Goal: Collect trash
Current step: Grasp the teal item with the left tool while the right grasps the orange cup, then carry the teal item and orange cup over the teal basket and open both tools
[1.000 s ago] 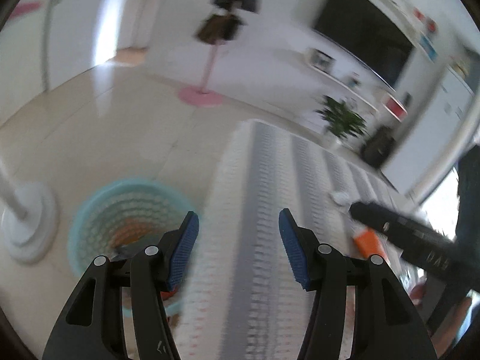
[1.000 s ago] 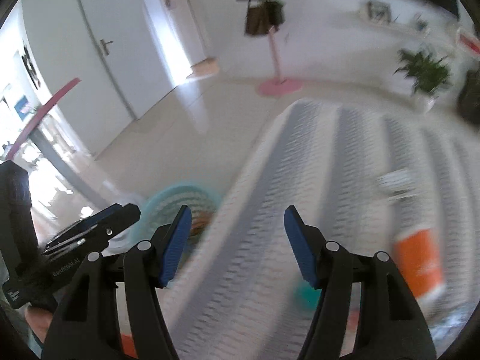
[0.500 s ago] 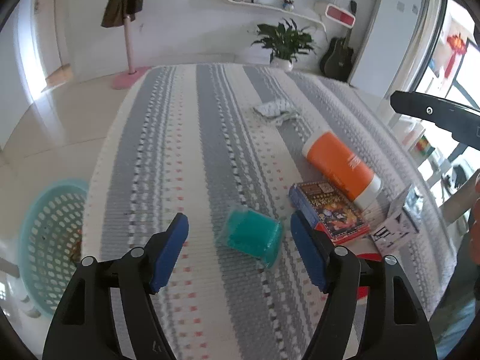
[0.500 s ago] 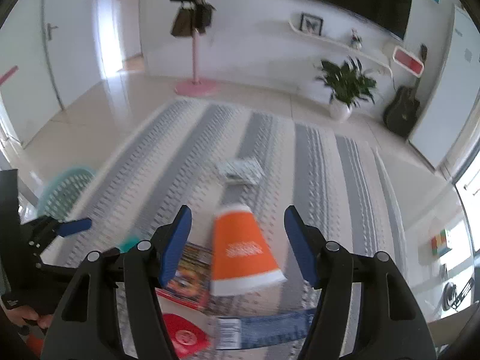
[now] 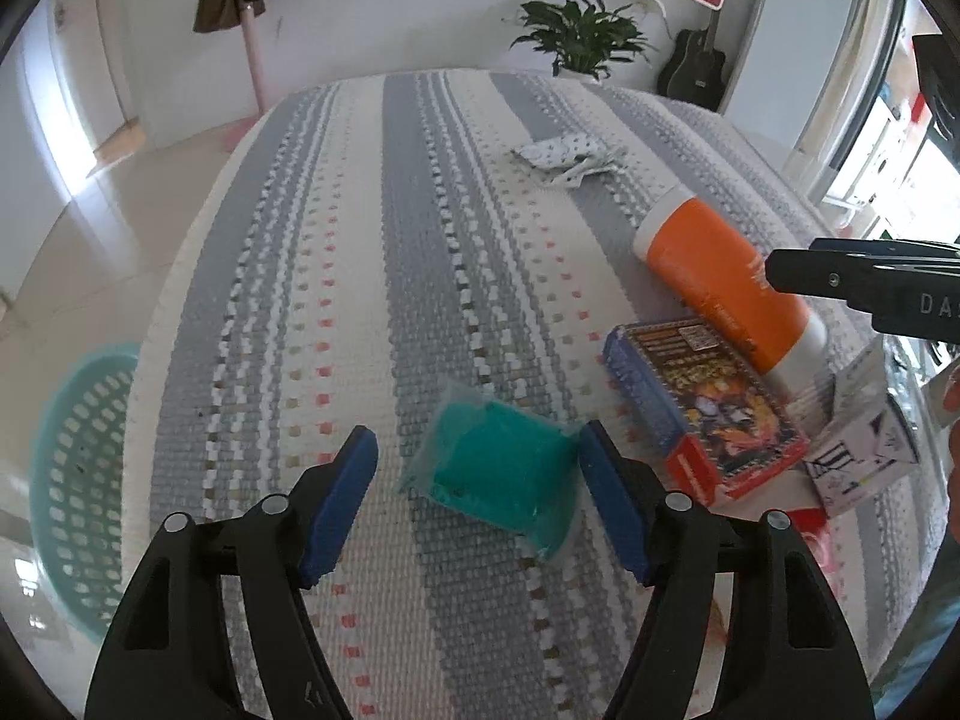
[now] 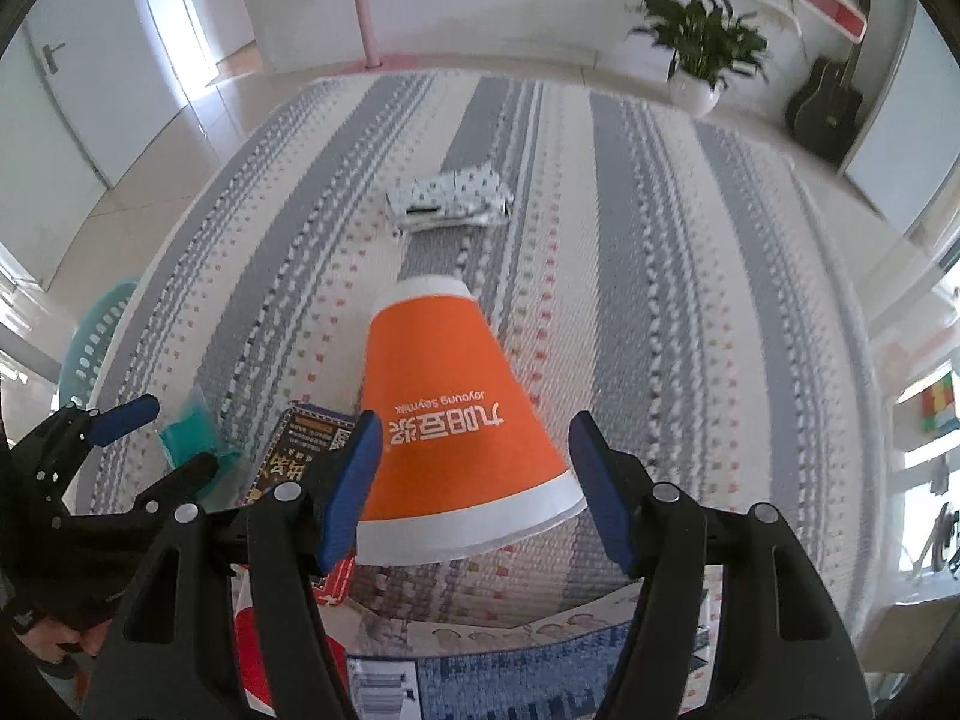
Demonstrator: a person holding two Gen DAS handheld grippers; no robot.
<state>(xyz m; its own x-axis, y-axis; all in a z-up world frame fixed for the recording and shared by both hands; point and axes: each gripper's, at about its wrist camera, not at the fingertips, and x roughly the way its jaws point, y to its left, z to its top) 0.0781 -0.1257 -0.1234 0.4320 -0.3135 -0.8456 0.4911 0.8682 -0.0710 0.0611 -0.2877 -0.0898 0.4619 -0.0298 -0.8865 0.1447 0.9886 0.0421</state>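
Trash lies on a striped rug (image 5: 372, 252). A teal plastic packet (image 5: 498, 471) sits between the blue pads of my open left gripper (image 5: 477, 504), nearer the right pad. An orange paper cup (image 6: 444, 414) lies on its side between the pads of my open right gripper (image 6: 474, 486); the cup also shows in the left wrist view (image 5: 720, 276). A printed box (image 5: 702, 402), a white carton (image 5: 858, 444) and a crumpled white wrapper (image 5: 564, 159) lie nearby. A teal basket (image 5: 78, 480) stands on the floor left of the rug.
A potted plant (image 6: 699, 48), a guitar (image 6: 825, 102) and a pink coat stand (image 5: 252, 42) stand beyond the rug's far edge. A blue printed pack (image 6: 540, 684) and a red item (image 6: 252, 648) lie under the right gripper.
Both grippers swung from the basket side toward the rug and moved closer to the trash. The teal packet now sits between the left pads, the orange cup between the right pads.
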